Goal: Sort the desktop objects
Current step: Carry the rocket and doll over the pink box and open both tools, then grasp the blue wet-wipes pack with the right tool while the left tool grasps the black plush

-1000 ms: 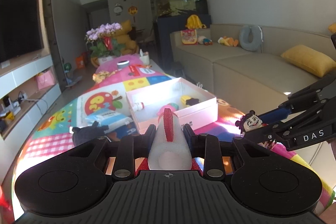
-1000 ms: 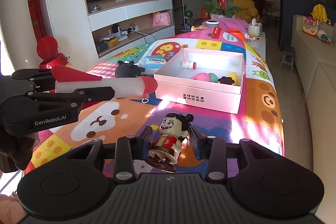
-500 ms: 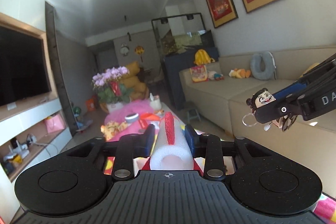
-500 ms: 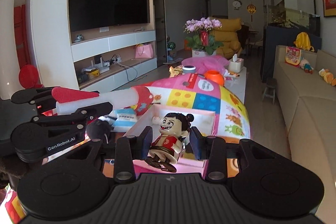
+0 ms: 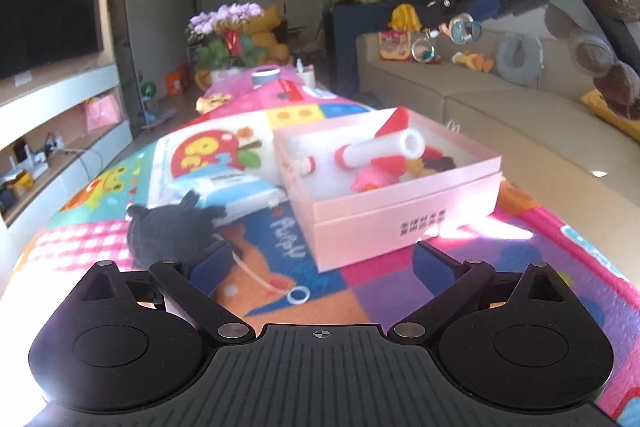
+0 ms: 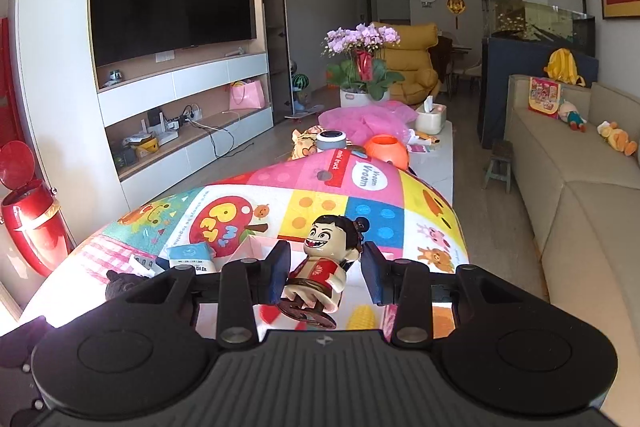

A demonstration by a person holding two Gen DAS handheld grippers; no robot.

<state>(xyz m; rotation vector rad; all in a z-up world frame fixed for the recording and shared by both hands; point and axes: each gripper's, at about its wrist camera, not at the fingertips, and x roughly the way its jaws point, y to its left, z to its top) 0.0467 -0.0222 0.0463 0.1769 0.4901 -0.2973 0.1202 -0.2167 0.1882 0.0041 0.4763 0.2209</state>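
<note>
A white foam rocket (image 5: 376, 147) with red fins lies tilted in the pink box (image 5: 400, 211), on top of a pink toy (image 5: 378, 177) and other small toys. My left gripper (image 5: 322, 261) hovers in front of the box, its jaws opening wide with nothing between them. High at the upper right of the left wrist view, my right gripper (image 5: 452, 11) holds a figurine. In the right wrist view this gripper (image 6: 326, 273) is shut on the grinning red-robed figurine (image 6: 328, 239), above the colourful mat (image 6: 312, 203).
A black plush toy (image 5: 168, 231) and a blue tissue pack (image 5: 224, 187) lie left of the box. Farther along the table are a pink cloth (image 6: 368, 117), an orange ball (image 6: 386, 149) and a flower pot (image 6: 360, 67). A beige sofa (image 5: 500, 115) runs along the right.
The left gripper let go of the foam rocket, which now lies in the pink box, and its jaws spread wide. The right gripper rose with the figurine and moved forward.
</note>
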